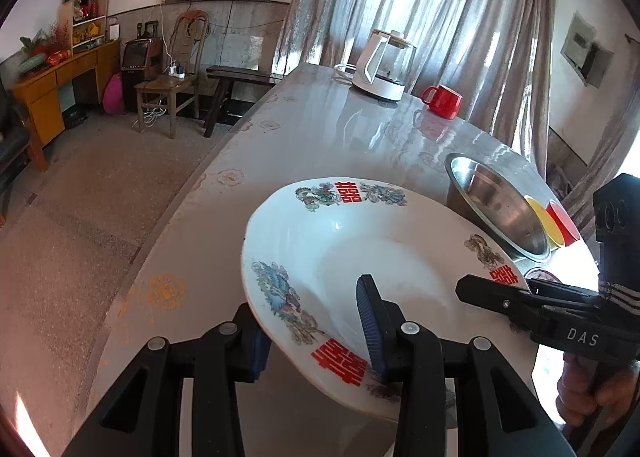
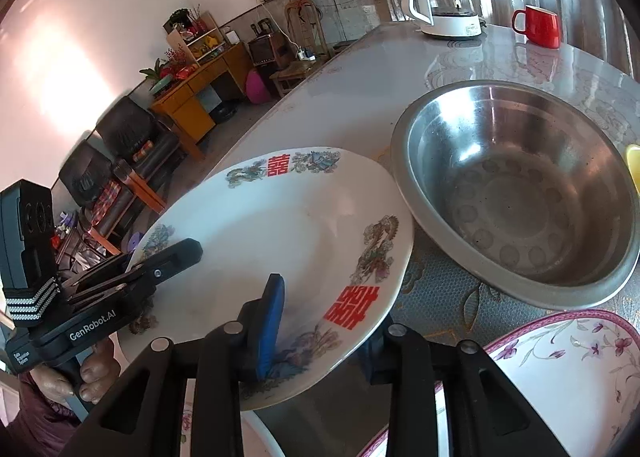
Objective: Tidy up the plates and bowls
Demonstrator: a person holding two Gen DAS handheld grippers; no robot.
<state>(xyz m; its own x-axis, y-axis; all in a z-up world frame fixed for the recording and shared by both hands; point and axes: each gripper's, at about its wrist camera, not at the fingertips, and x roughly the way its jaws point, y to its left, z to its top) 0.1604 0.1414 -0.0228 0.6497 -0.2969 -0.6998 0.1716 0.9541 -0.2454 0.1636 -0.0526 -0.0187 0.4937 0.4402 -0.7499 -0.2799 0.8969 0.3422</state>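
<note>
- White ceramic plate with red double-happiness characters and dragon-and-phoenix prints (image 1: 360, 257) is held off the grey glossy patterned worktop (image 1: 320, 125), tilted, gripped from two sides; judged mid-carry, not yet set down
- Left gripper (image 1: 316, 337) fingers clenched on the plate's near rim, one blue pad (image 1: 370, 327) on the upper face, the other under the rim; right gripper (image 2: 316, 331) fingers likewise clamped on the opposite rim, blue pad (image 2: 270, 321) on top, other finger beneath
- Round stainless-steel bowl (image 2: 516, 193) sits empty on the worktop just beside the plate; the plate edge is near or overlapping its rim, contact cannot be told
- Progress judged early to middle: one plate in hand, steel bowl unsorted, no finished stack visible; placing this plate and gathering the rest is left
- Left wrist view only: yellow plastic cup or bowl (image 1: 540, 217) and red plastic one (image 1: 564, 223) nested behind the steel bowl; the right gripper seen from outside with a hand on its handle
- Right wrist view only: white plate with pink rim and purple flower print (image 2: 568, 373) lying on the worktop at bottom right, a likely stacking spot, judged; the steel bowl's inside bottom; only a sliver of yellow at its edge
- Both views: white-and-glass electric kettle (image 2: 444, 1) and red ceramic mug (image 2: 540, 27) at the far end, well apart from the plates
</note>
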